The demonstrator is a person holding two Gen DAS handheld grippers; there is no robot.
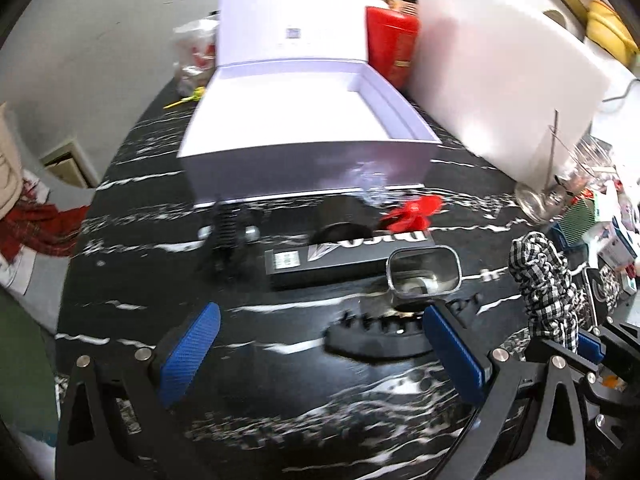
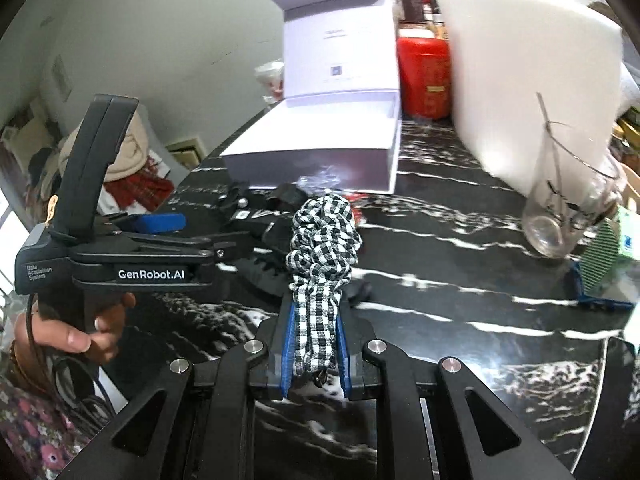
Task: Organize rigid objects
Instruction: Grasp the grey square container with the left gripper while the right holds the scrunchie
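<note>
We see our right gripper (image 2: 314, 344) with fingers clamped on the checkered cloth (image 2: 322, 240), our left gripper (image 1: 320, 352) with fingers apart above the table (image 1: 280, 420).

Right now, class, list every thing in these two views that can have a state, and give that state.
White hinged box: open, lid upright, nothing visible inside.
Black-and-white checked cloth: bunched, clamped in the right gripper.
Left gripper: open, holding nothing.
Clear drinking glass: tilted, on the black marble table.
Long black carton: lying flat.
</note>
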